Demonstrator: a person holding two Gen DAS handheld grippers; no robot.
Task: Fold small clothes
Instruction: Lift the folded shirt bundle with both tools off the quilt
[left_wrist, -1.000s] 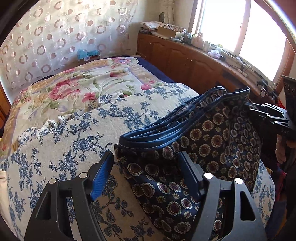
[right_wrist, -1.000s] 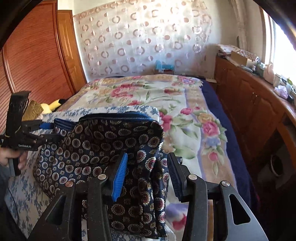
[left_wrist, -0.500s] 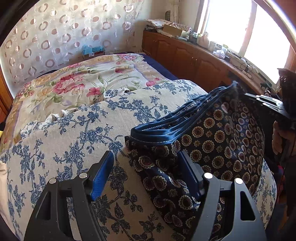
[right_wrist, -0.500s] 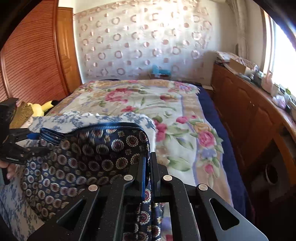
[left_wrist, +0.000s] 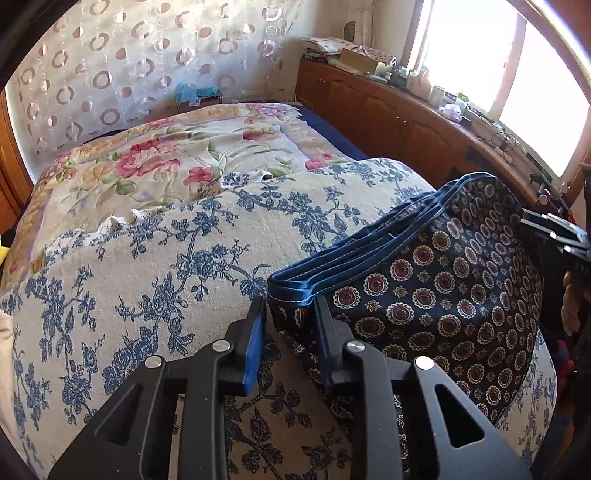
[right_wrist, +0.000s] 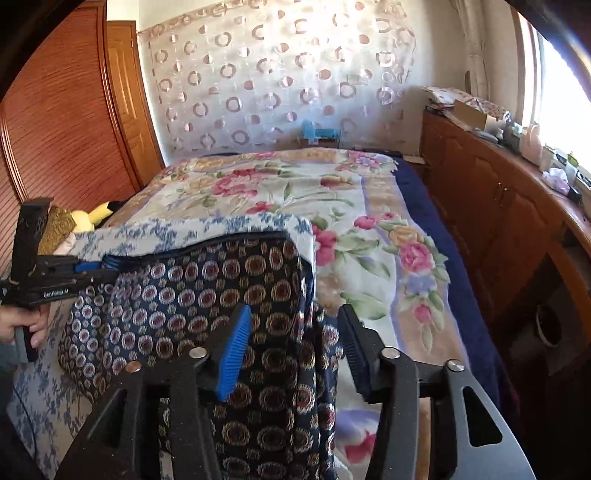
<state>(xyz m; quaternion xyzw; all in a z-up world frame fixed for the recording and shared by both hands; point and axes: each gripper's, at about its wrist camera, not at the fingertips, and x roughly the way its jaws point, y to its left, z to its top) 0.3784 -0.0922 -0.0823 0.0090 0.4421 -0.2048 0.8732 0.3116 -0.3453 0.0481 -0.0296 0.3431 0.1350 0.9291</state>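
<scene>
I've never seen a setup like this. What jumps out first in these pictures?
Most striking is the dark blue patterned garment with round medallions, lying on a blue-flowered cover at the near end of the bed. The left claw is closed on its blue-trimmed corner, while the right claw sits open over the other end. Behind lies a bright rose-patterned blanket, with a sunny window on the right.
</scene>
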